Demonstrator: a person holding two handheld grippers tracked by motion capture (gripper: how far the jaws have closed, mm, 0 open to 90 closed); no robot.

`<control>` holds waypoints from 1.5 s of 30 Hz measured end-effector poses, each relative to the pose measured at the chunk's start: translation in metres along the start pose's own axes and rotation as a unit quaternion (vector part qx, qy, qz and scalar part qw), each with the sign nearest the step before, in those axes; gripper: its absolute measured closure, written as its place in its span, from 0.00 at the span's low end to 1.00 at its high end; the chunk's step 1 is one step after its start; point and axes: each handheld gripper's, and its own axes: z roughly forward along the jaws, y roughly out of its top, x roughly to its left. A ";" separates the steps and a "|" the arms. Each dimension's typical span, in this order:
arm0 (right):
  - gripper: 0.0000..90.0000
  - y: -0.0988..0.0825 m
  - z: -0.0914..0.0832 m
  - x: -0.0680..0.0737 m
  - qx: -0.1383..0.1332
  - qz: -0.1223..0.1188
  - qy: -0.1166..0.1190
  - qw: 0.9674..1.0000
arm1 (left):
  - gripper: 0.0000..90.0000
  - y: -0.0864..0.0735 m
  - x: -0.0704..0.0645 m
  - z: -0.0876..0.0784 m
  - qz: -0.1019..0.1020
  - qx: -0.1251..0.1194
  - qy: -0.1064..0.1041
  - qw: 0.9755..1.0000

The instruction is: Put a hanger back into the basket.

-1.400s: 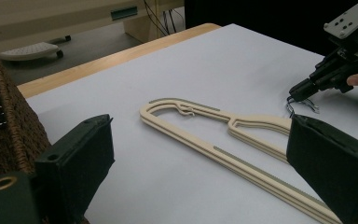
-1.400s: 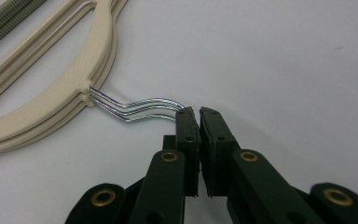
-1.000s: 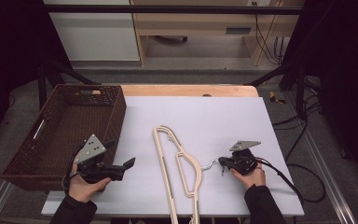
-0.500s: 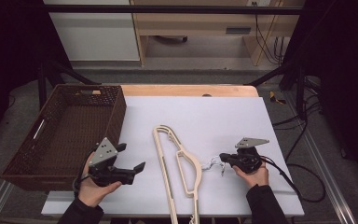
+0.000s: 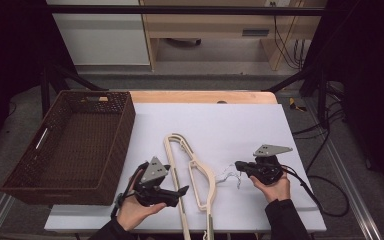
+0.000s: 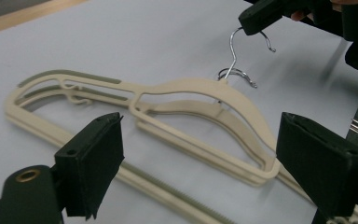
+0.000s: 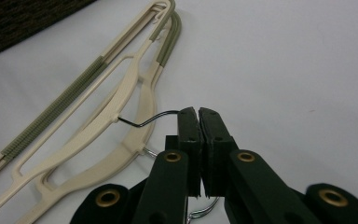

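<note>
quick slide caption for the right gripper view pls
Right tongs shut on the wire hook of the upper of two stacked cream hangers on a white table.

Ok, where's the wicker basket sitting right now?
In the high view the brown wicker basket sits on the table's left side, left of the cream hangers and just beyond the left gripper.

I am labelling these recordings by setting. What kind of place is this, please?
Probably a lab or workshop set up for recording. A white table stands in a dark metal frame, loose cables hang behind, and a person works with handheld grippers.
</note>
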 end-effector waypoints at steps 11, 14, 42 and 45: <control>0.98 0.004 -0.004 0.005 -0.003 -0.014 0.004 1.000 | 0.25 0.002 -0.032 0.068 -0.013 0.066 -0.040 0.997; 0.98 0.005 -0.004 0.006 -0.004 -0.013 0.002 1.000 | 0.30 0.000 -0.037 0.078 -0.015 0.081 -0.046 0.996; 0.91 0.010 -0.017 0.009 -0.032 -0.026 0.034 0.999 | 0.82 -0.001 -0.032 0.075 -0.102 0.086 -0.023 0.991; 0.87 0.012 -0.020 0.012 -0.049 -0.028 0.051 0.997 | 0.83 -0.001 -0.028 0.067 -0.100 0.081 -0.017 0.992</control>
